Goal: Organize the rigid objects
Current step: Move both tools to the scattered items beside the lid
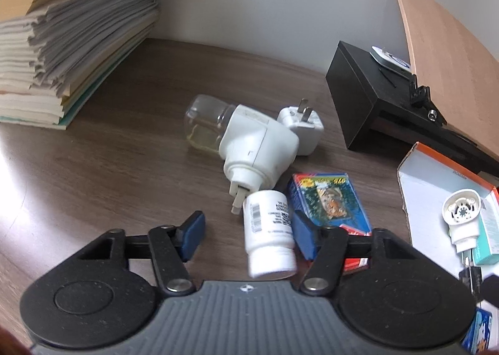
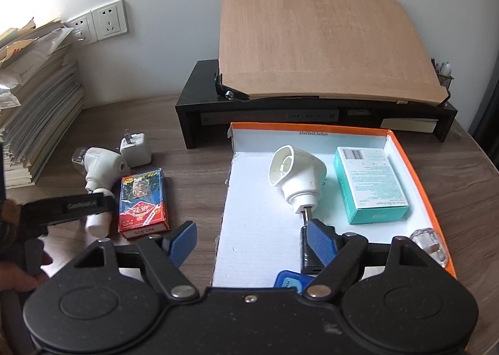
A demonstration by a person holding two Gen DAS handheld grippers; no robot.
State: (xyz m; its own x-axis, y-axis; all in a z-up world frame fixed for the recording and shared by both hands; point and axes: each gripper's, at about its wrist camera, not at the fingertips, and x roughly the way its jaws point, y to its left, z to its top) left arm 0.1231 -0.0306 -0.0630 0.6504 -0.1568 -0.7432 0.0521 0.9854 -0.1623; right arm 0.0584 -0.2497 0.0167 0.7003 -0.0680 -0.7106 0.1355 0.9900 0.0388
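Observation:
My left gripper [image 1: 249, 231] is open, its blue pads either side of a white pill bottle [image 1: 268, 235] lying on the wooden table; the right pad is near the bottle, the left pad well apart. Behind it lie a white plug-in vaporizer with a clear bottle [image 1: 249, 143], a white charger plug [image 1: 301, 128] and a blue-red card box [image 1: 330, 199]. My right gripper [image 2: 252, 244] is open and empty over the front edge of an orange-rimmed white tray [image 2: 414, 167]. The tray holds a white vaporizer [image 2: 296, 180], a teal box [image 2: 371, 183] and a black item [image 2: 308, 252].
A tall stack of papers [image 1: 62, 43] stands at the left. A black monitor riser [image 2: 312, 118] with a wooden board [image 2: 321, 40] stands behind the tray. Wall sockets [image 2: 109, 21] are on the wall. A clear piece [image 2: 428, 244] lies in the tray's corner.

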